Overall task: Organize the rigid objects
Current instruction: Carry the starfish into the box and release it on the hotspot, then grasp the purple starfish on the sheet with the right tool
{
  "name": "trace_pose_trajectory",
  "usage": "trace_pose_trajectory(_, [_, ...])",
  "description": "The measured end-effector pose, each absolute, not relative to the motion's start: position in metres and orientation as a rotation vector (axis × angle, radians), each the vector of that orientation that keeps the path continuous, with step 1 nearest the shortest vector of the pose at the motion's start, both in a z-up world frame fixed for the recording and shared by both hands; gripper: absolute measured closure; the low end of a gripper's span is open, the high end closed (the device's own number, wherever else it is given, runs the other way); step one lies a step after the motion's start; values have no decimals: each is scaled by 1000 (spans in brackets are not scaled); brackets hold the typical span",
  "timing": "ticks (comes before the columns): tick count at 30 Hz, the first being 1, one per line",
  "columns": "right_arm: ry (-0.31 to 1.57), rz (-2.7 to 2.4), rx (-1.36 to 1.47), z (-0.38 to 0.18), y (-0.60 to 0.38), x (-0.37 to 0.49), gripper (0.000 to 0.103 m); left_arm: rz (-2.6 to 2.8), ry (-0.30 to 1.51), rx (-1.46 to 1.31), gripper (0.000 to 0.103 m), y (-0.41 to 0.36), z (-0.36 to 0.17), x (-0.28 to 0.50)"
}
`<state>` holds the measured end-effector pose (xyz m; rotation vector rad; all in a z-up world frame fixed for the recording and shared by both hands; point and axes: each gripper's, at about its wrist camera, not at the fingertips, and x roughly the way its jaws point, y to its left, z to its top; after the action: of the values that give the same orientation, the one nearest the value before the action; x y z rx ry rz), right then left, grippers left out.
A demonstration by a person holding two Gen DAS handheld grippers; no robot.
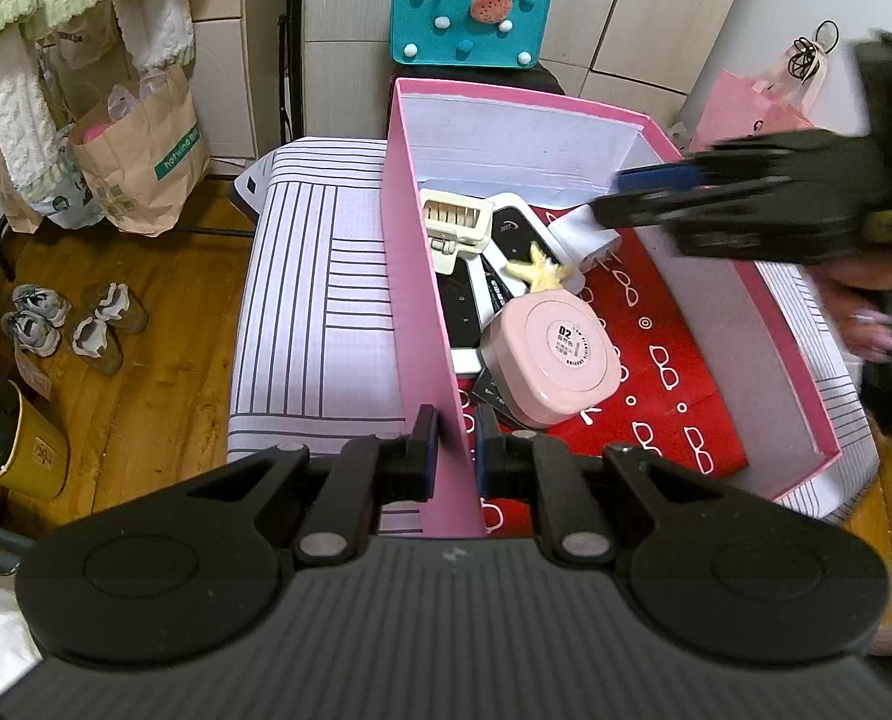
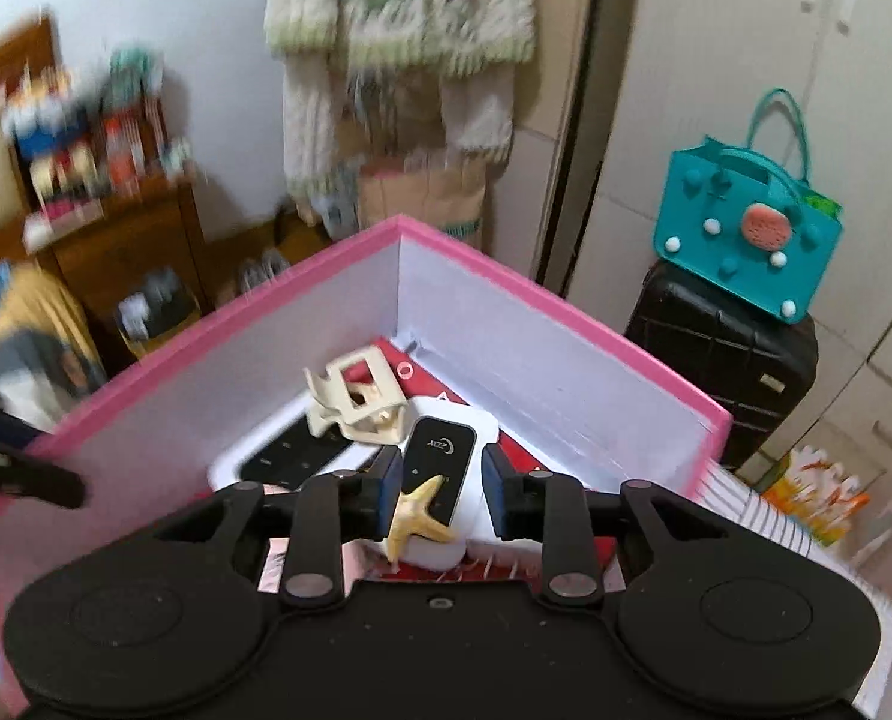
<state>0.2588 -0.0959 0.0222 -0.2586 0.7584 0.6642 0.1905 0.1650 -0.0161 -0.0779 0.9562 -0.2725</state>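
**Pink box held by its wall, right gripper above the contents**

On a striped cushion (image 1: 302,312) sits the pink box (image 1: 413,276), its floor lined in red with white glasses printed on it. Left gripper (image 1: 453,447) is clenched on the box's near side wall, one pad on each face of the cardboard. Inside the box lie a cream hair clip (image 1: 453,222), a white device with a black face (image 1: 520,234), a yellow starfish (image 1: 540,273) resting on that device, and a rounded pink case (image 1: 550,363) towards the near end.

Right gripper (image 2: 441,489) hovers over the box with its fingers released and nothing between them; seen from its own camera, the starfish and the white device lie below the gap. Behind the box a teal bag (image 1: 466,18) stands on a black suitcase (image 2: 721,360).
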Motion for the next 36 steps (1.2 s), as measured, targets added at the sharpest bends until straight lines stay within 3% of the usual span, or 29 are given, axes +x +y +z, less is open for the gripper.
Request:
trace_pose_trajectory(4, [716, 685, -88, 44, -147, 233, 67, -268, 957, -72, 92, 164, -16, 190])
trace_pose_trajectory(9, [661, 573, -69, 49, -206, 192, 63, -256, 963, -50, 92, 159, -14, 191])
trace_pose_trajectory(17, [730, 478, -36, -4, -265, 149, 62, -219, 968, -33, 94, 154, -12, 191])
trace_pose_trajectory(26, [780, 590, -16, -70, -254, 132, 58, -181, 973, -51, 94, 152, -12, 190])
trace_pose_trajectory(30, [751, 650, -86, -77, -238, 132, 48, -179, 982, -54, 94, 152, -12, 192])
trace_pose_trajectory(36, [747, 687, -197, -75, -219, 153, 44, -200, 998, -33, 94, 152, -12, 196])
